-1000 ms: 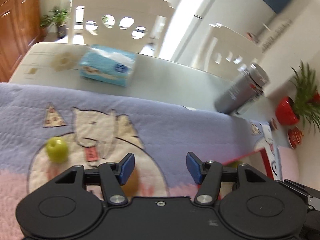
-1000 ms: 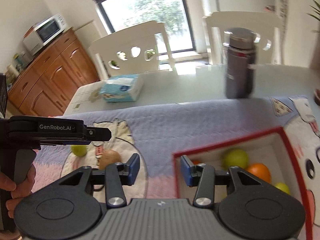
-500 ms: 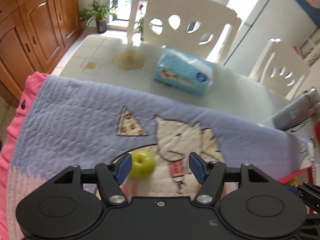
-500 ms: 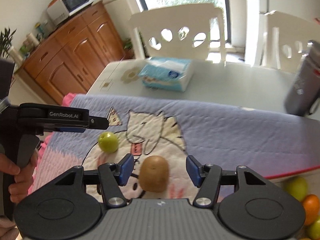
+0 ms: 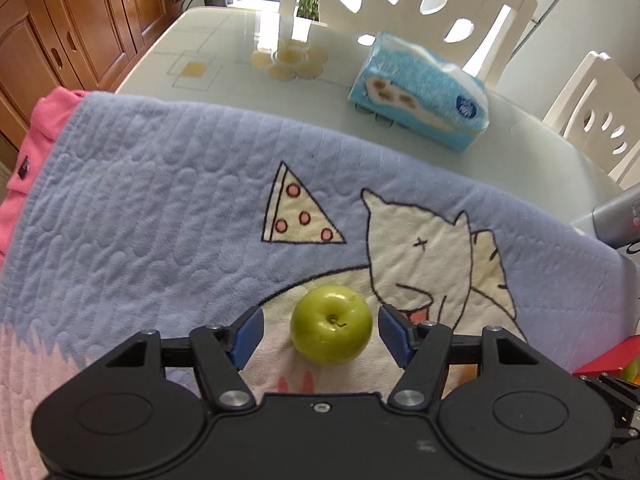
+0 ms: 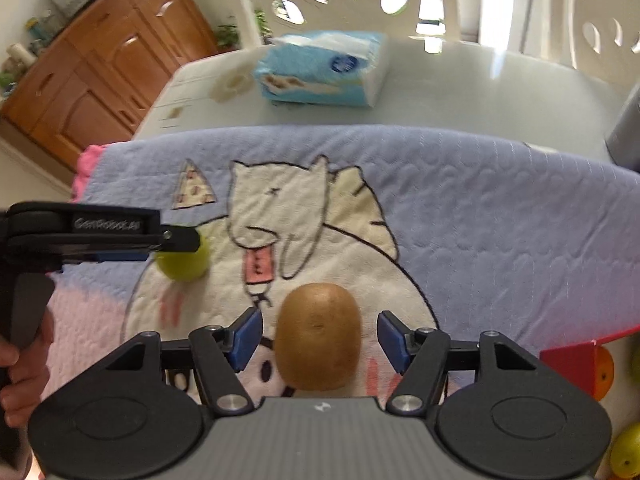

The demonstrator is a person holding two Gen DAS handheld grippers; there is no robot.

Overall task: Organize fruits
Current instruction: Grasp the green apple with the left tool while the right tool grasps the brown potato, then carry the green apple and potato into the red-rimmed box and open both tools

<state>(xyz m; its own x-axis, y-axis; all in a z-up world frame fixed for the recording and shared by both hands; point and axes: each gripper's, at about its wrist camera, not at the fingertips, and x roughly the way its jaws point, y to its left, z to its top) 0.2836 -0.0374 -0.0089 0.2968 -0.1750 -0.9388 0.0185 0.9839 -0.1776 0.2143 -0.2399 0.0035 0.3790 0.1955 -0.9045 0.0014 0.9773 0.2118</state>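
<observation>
A green apple point(image 5: 331, 325) lies on the cat-print blanket point(image 5: 160, 216), between the open blue pads of my left gripper point(image 5: 320, 334), not touched. In the right wrist view the same apple point(image 6: 184, 264) sits partly behind the left gripper's body point(image 6: 100, 232). A brown kiwi point(image 6: 319, 336) lies on the blanket between the open pads of my right gripper point(image 6: 320, 336), with gaps on both sides. A red box point(image 6: 576, 356) at the lower right holds an orange point(image 6: 604, 372) and a yellow-green fruit point(image 6: 626, 456).
A blue tissue pack point(image 5: 420, 92) lies on the bare glass table beyond the blanket. A grey flask point(image 5: 620, 220) stands at the right edge. White chairs point(image 5: 400, 0) stand behind the table and wooden cabinets point(image 5: 60, 40) at the left.
Both grippers swung left and lowered toward the blanket. The apple now lies between the left pads and the kiwi between the right pads. The red box slid out to the right edge.
</observation>
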